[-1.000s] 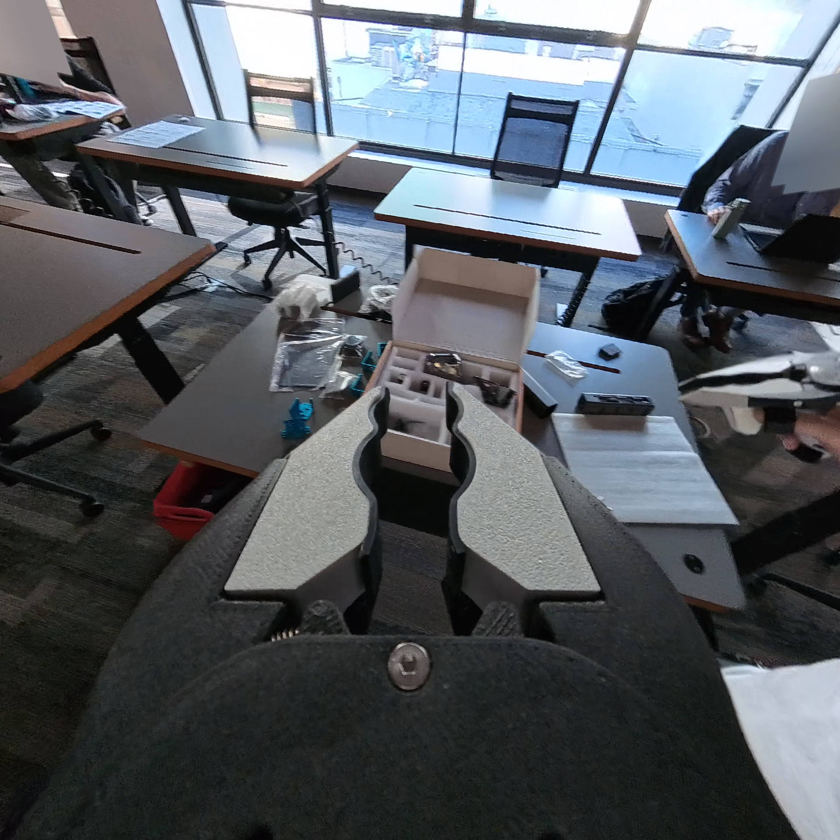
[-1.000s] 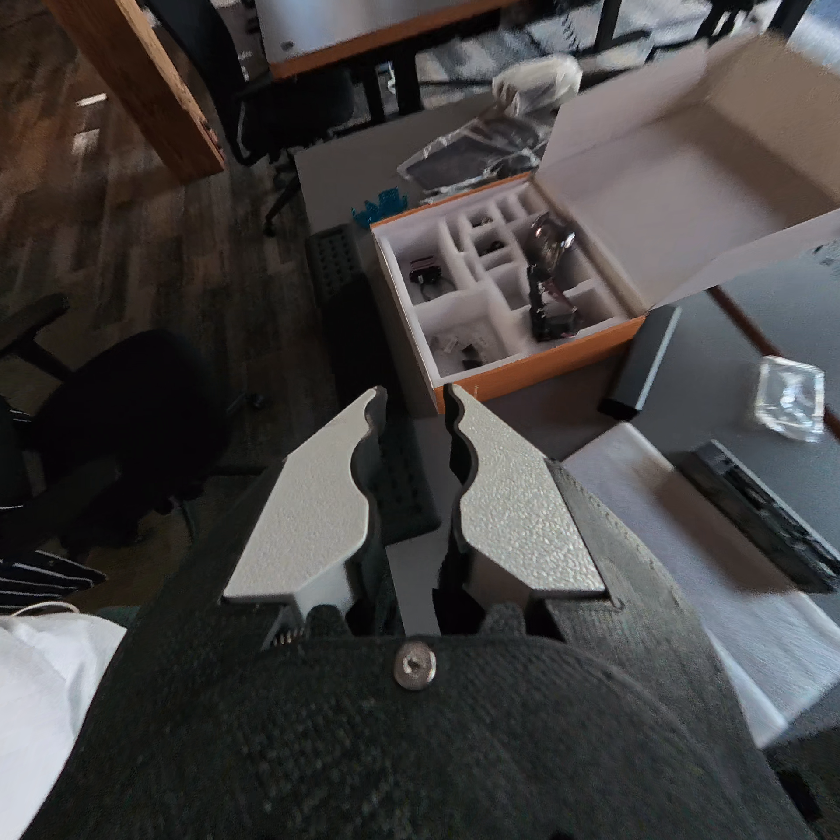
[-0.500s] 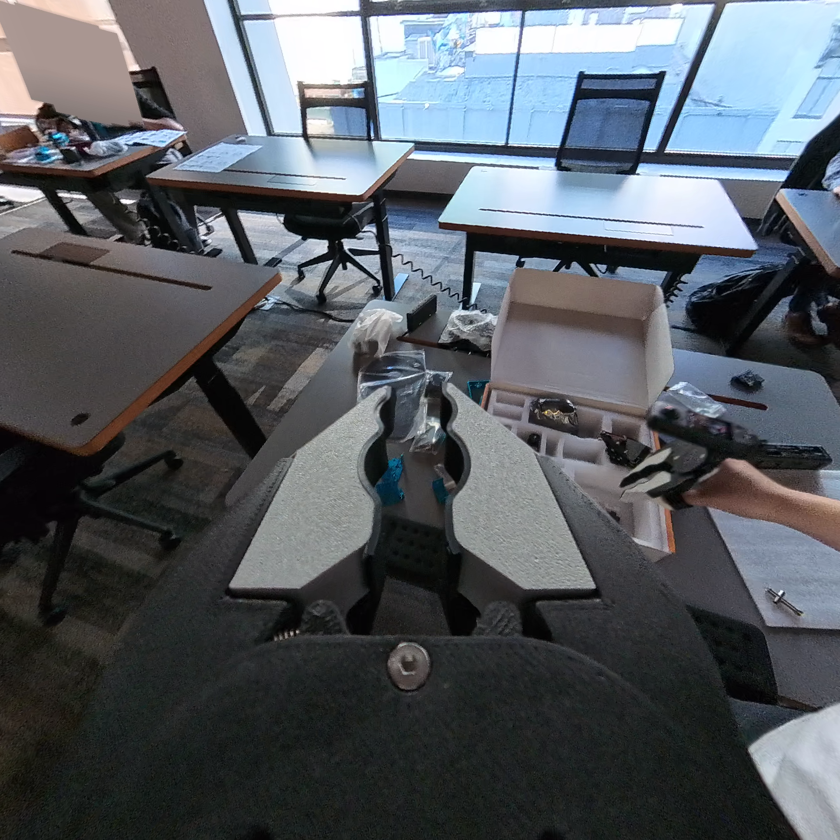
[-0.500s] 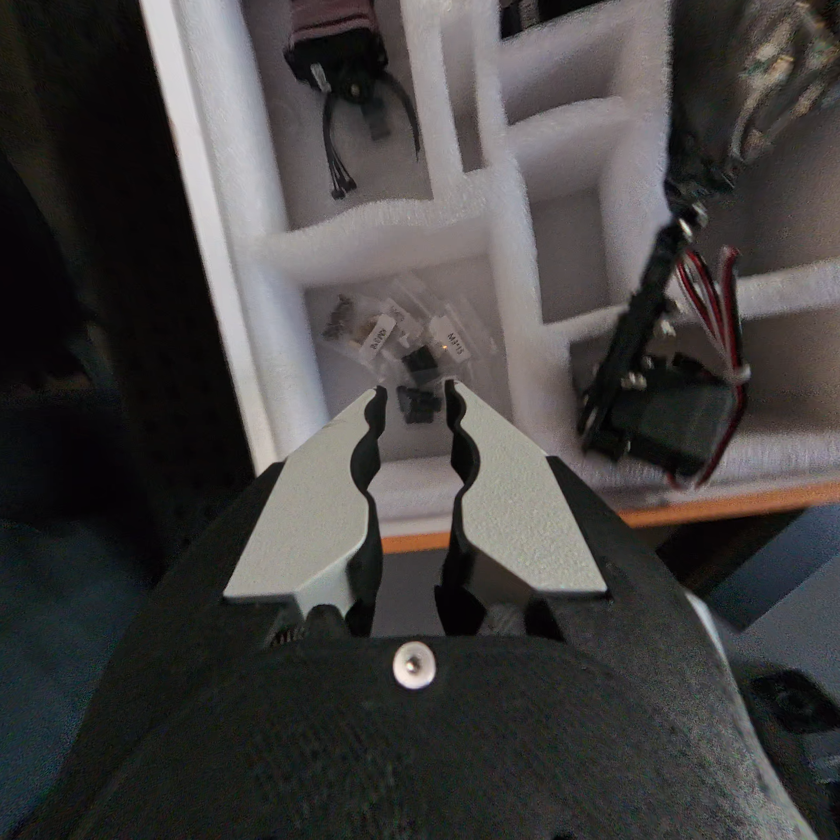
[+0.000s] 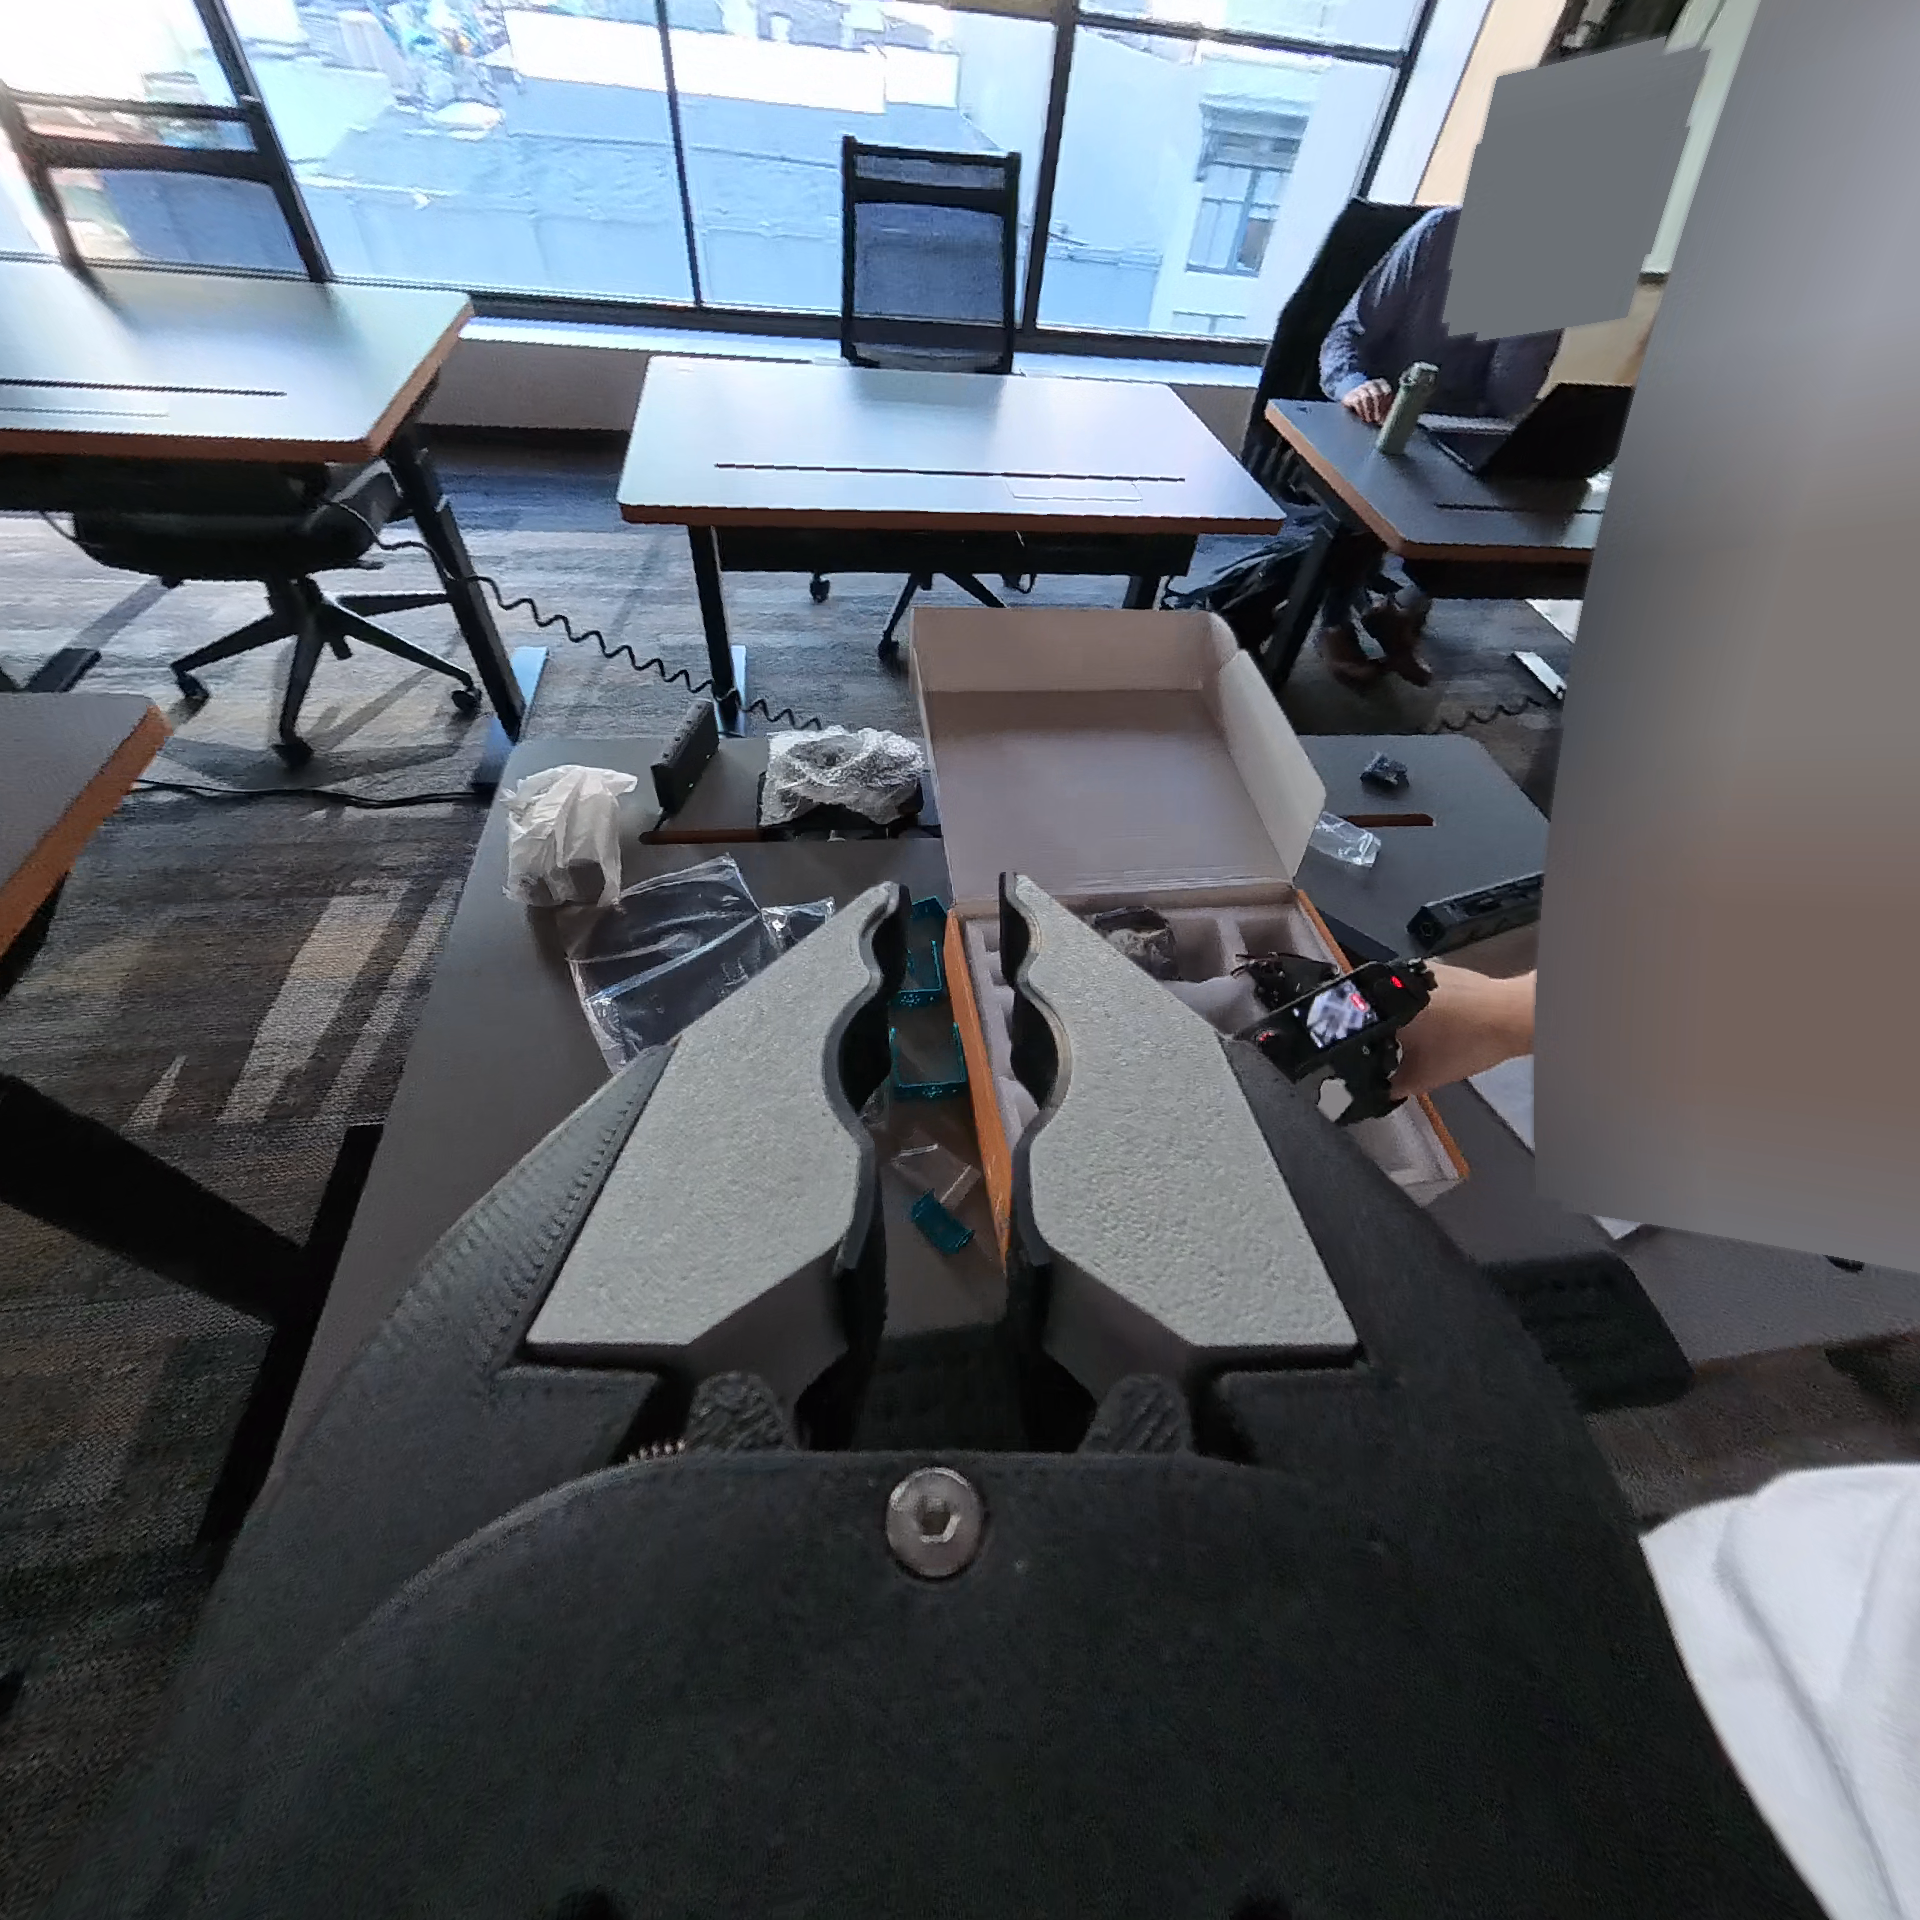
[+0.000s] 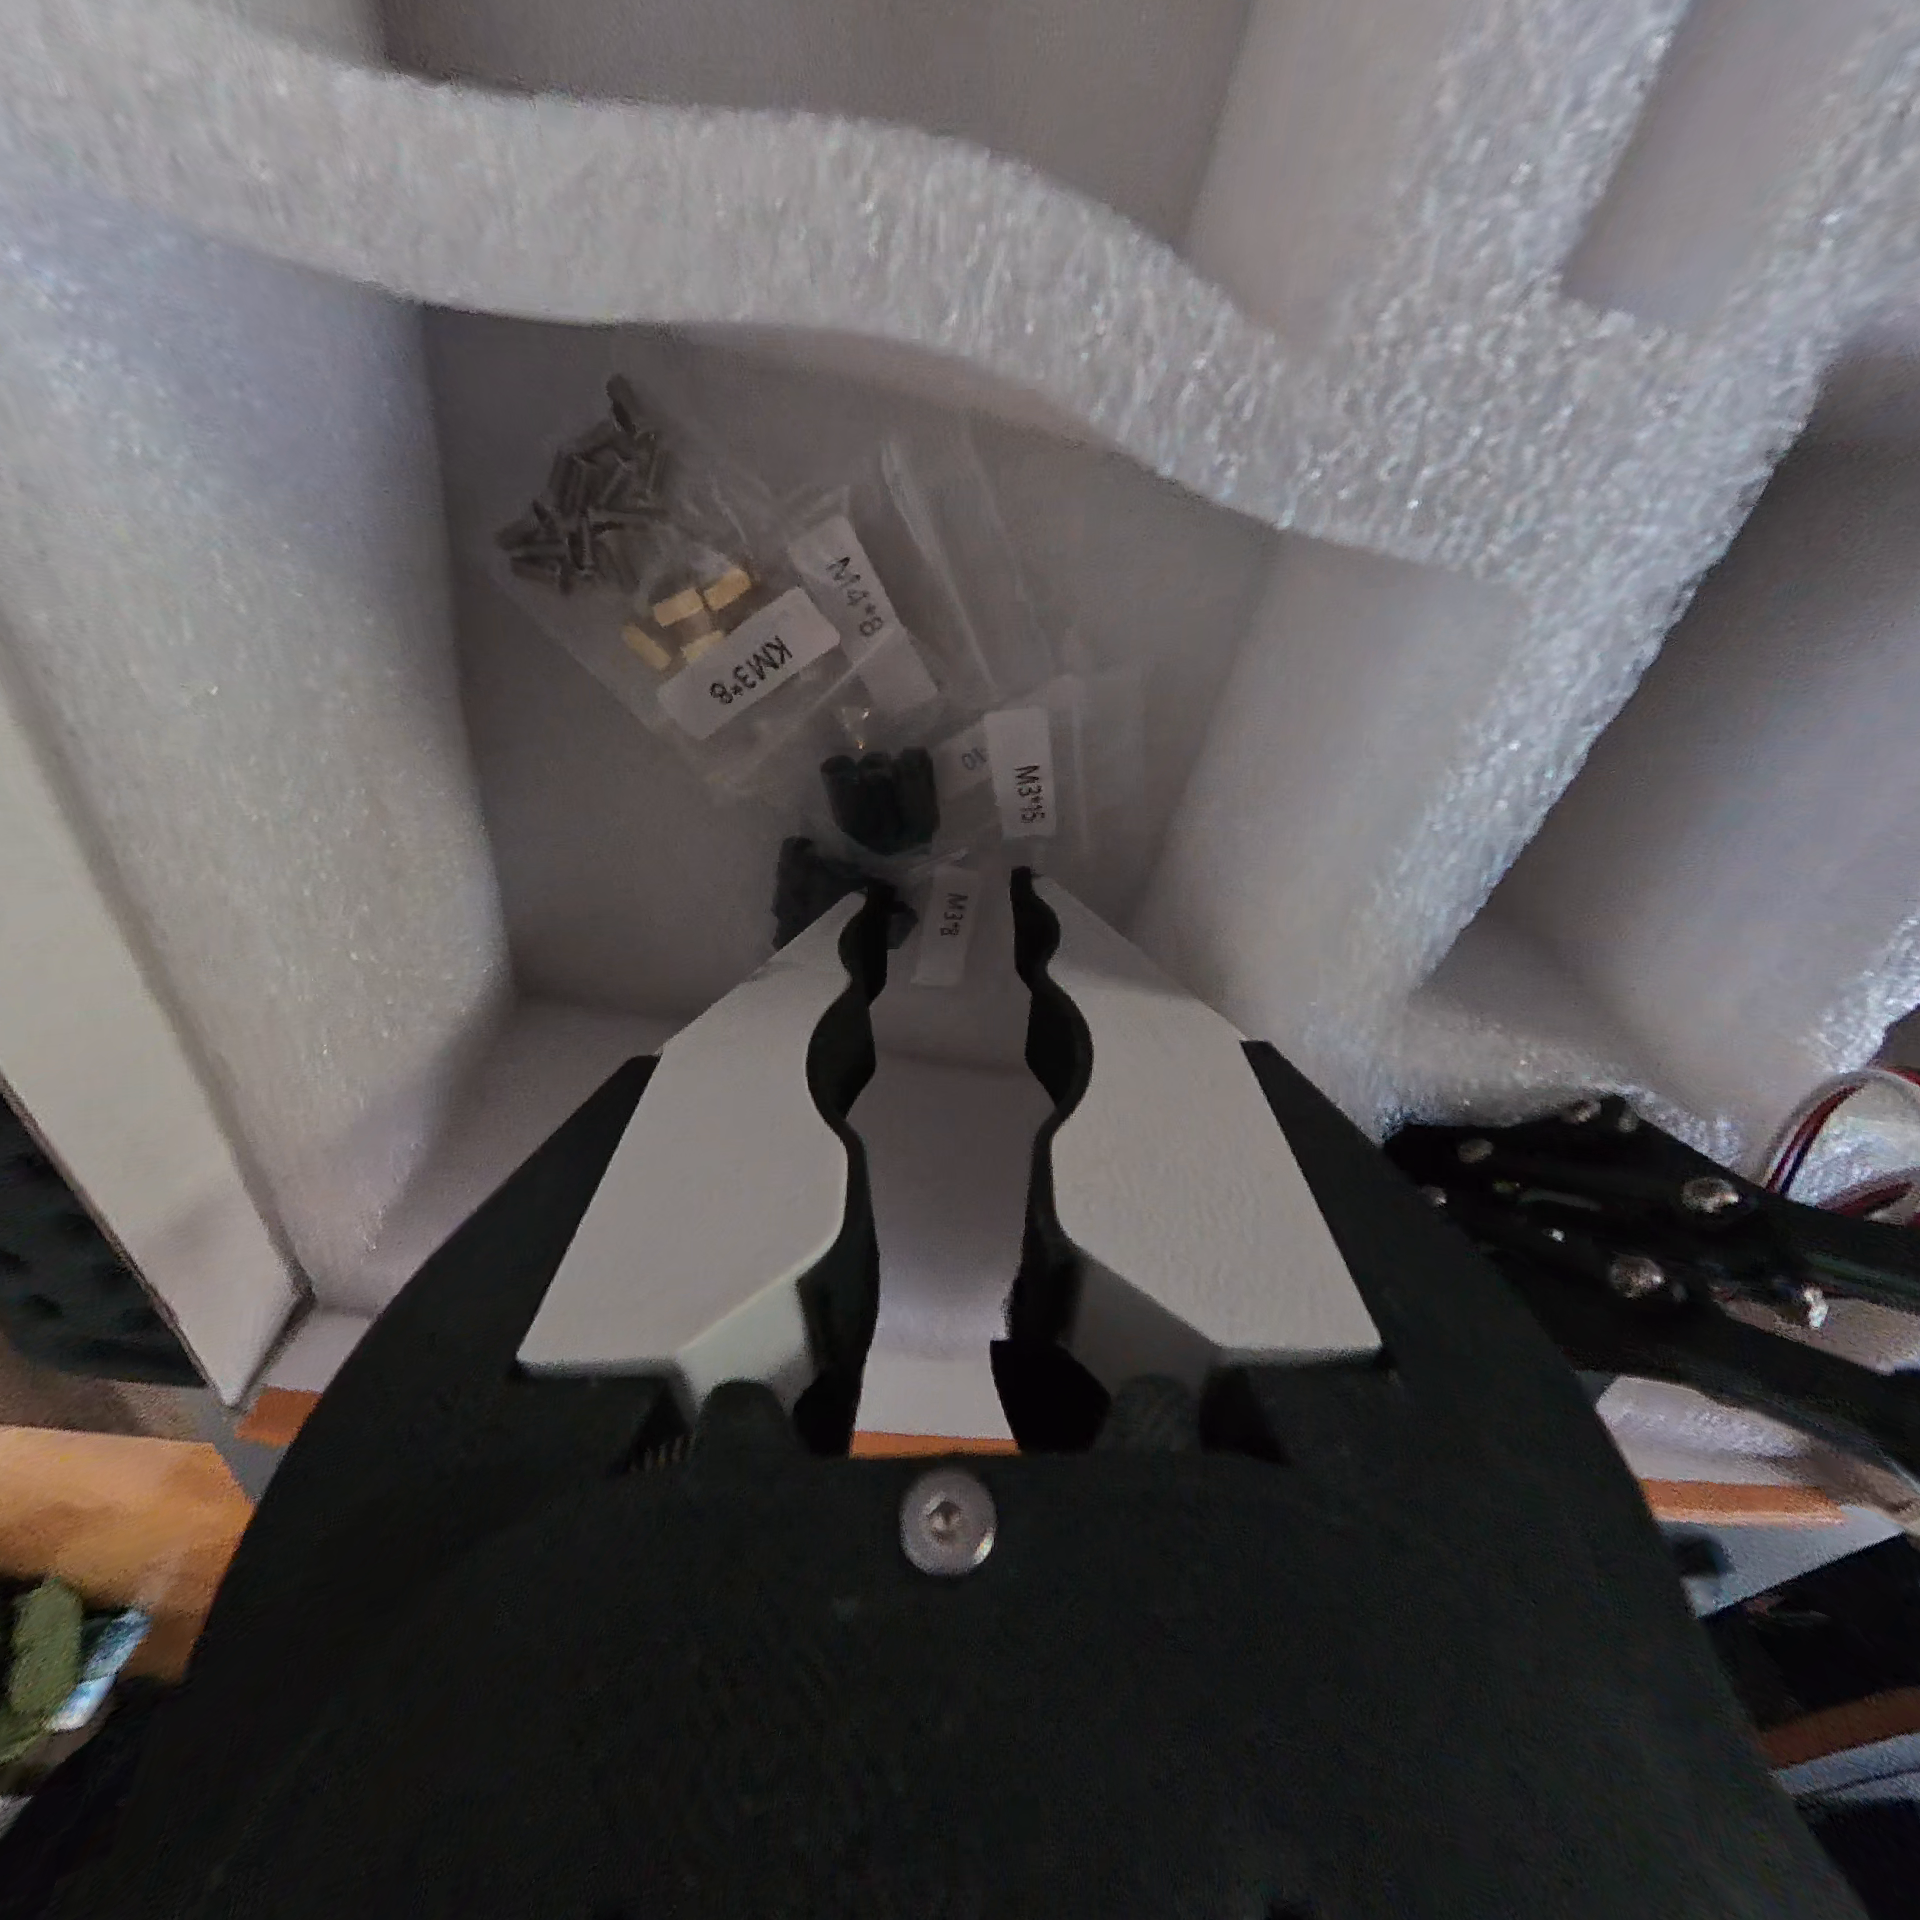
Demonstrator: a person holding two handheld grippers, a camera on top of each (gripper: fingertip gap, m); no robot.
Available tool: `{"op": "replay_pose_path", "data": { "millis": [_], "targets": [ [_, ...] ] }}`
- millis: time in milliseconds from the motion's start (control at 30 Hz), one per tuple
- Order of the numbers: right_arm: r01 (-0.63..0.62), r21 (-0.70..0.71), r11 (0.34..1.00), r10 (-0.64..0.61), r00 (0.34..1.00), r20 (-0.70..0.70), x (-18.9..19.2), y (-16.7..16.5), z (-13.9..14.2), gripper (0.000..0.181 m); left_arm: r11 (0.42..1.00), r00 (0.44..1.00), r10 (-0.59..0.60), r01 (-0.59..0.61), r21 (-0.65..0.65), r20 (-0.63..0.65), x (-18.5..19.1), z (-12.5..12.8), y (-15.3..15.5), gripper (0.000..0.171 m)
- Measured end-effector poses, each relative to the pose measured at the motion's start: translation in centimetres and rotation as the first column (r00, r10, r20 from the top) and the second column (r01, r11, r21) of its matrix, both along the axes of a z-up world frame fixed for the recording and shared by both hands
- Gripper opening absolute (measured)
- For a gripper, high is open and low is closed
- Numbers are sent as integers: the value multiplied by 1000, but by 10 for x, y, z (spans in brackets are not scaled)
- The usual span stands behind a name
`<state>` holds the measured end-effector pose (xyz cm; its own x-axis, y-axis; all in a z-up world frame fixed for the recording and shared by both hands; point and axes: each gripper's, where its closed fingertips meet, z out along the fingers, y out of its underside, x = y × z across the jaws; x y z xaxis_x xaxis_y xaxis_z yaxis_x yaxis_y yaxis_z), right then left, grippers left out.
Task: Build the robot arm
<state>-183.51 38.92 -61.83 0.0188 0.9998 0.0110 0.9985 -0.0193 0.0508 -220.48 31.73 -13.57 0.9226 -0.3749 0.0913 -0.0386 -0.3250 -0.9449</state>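
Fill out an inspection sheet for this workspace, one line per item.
Surface: dark desk, orange-edged, crowded.
Job's things: open cardboard box with white foam insert; small clear bags of screws in one compartment; black bracket assembly in the next.
Clutter: crumpled white wrap, clear plastic bags, blue plastic parts beside the box.
Grippers: left hand-held gripper open, holding nothing, above the box's left edge; right hand-held gripper open, tips at the bags, contact unclear.
Cables: coiled black cord on the floor; red and white wires by the bracket.
Surroundings: desks, office chair, windows, seated person.
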Motion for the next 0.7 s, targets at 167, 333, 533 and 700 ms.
{"op": "replay_pose_path", "data": {
  "millis": [167,333,533,700],
  "targets": [
    [97,33,995,-98,995,35,4,-3,-3,2,999,999,-36,36,-6,16,-34,-4,6,14],
    [217,45,975,-217,976,-16,5,-14,19,0,996,996,-73,75,-41,58,-44,-16,10,14],
    [418,81,905,-383,881,-278,-8,-5,80,0,937,963,-266,270,-222,49,17,-91,21,26],
    [574,-6,819,-501,708,-497,-35,-1,148,0,793,844,-453,528,-304,286,121,-151,18,23]
  ]
}}
